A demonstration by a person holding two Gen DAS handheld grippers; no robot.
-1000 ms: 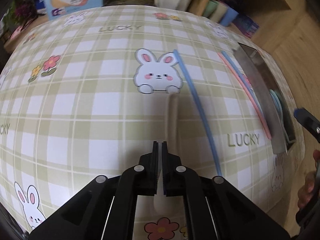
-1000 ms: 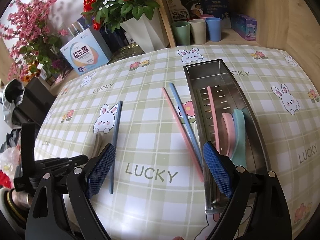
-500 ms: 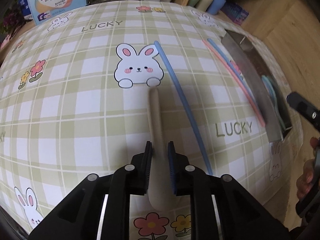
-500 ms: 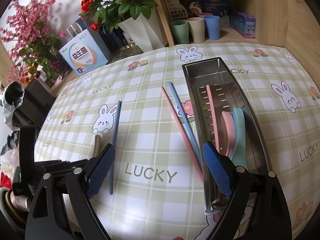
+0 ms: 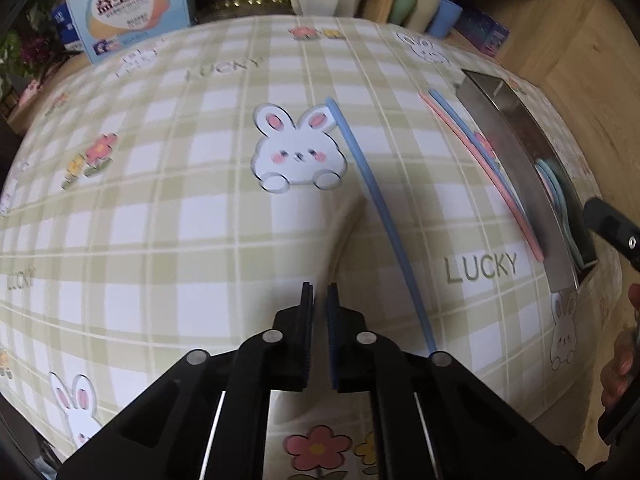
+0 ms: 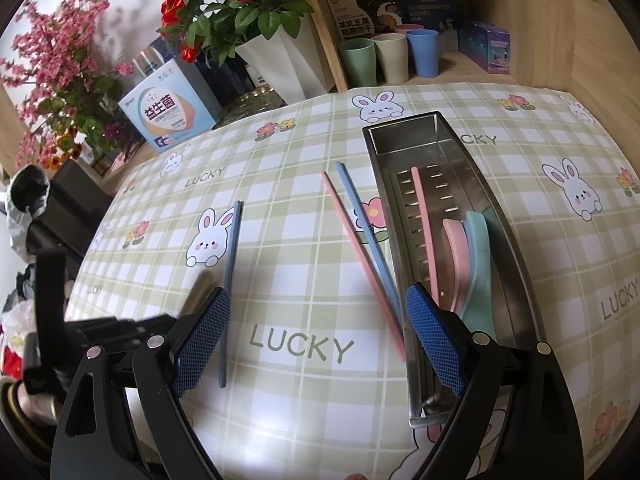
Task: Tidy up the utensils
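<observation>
My left gripper [image 5: 319,292] is shut on a beige spoon [image 5: 348,236], which is blurred and lifted off the cloth; it also shows in the right wrist view [image 6: 200,288]. A blue chopstick [image 5: 376,200] lies just right of it. A pink chopstick [image 6: 360,256] and another blue chopstick [image 6: 370,244] lie side by side left of the steel utensil tray [image 6: 496,200]. The tray holds a pink chopstick [image 6: 424,232], a pink spoon [image 6: 454,256] and a teal spoon [image 6: 478,252]. My right gripper [image 6: 316,340] is open and empty above the cloth.
The checked bunny tablecloth [image 6: 304,308] covers the table. At the back stand a probiotics box [image 6: 168,116], a white vase of red roses [image 6: 280,64] and three cups [image 6: 392,56] on a wooden shelf. The table's right edge drops off beyond the tray [image 5: 520,152].
My left gripper closed tighter on the beige spoon and raised it; the spoon now swings blurred to the right. The right gripper has not moved.
</observation>
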